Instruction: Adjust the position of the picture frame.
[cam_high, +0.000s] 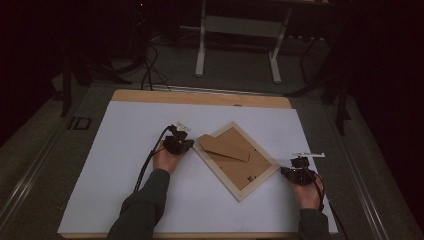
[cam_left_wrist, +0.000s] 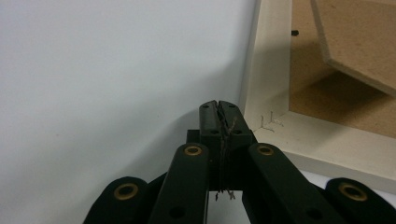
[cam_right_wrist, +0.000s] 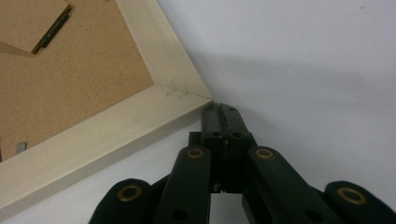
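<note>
White tabletop (cam_high: 125, 150): picture frame (cam_high: 235, 159) lies between closed, empty left tongs (cam_high: 179, 141) and right tongs (cam_high: 298, 171).

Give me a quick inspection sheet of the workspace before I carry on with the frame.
Surface: white sheet covering a wooden table; no marks seen.
Job's things: picture frame lying back-side up, turned diamond-wise; its brown stand flap is lifted off the backing board.
Clutter: nothing seen.
Grippers: left tongs shut, tip at the frame's left corner; right tongs shut, tip at the frame's right corner. Contact cannot be told.
Cables: black cable trails from the left tongs along the forearm; another loops by the right hand.
Surroundings: dark room, grey floor, white table legs and floor cables beyond the far edge.
</note>
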